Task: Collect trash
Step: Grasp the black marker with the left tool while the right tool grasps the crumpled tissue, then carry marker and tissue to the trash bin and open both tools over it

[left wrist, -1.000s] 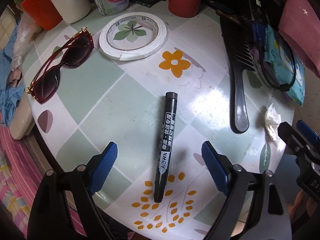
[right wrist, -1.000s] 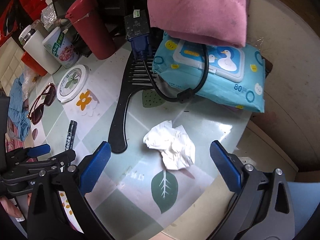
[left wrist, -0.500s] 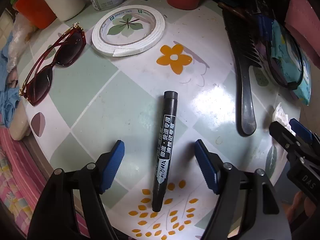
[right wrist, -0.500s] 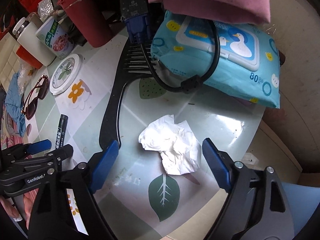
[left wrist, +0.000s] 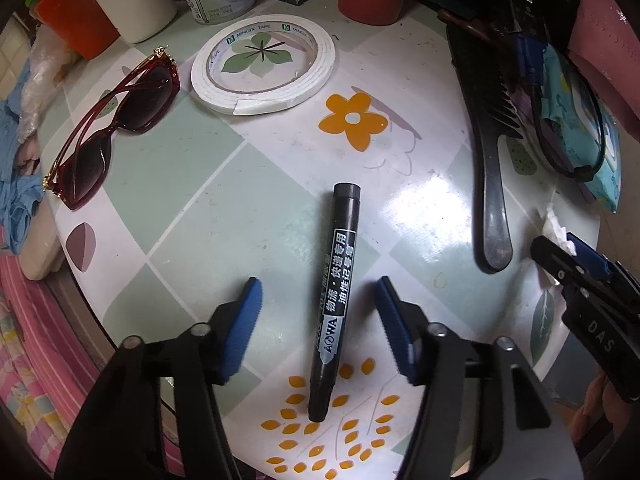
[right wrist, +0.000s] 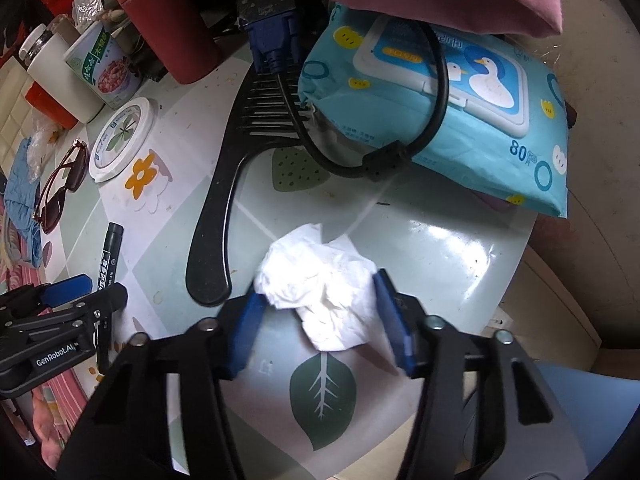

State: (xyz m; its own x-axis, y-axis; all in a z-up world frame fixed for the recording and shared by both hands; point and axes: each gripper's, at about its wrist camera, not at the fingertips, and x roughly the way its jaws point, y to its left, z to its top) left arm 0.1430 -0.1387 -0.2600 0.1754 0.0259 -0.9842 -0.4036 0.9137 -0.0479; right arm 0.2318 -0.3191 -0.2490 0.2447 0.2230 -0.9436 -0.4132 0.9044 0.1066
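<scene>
A crumpled white tissue lies on the round glass table near its right edge. My right gripper has its blue pads on either side of the tissue and touches it on both sides, still on the table. The tissue shows partly in the left wrist view behind the right gripper. My left gripper is open, its blue pads astride a black marker that lies on the table, not touching it.
A black comb lies left of the tissue. A blue wet-wipe pack with a black cable sits behind it. Sunglasses, a white tape roll, a can, a red cup and bottles stand further back.
My right gripper moved forward and narrowed until its pads met the tissue. My left gripper narrowed a little around the marker and came closer to the table.
</scene>
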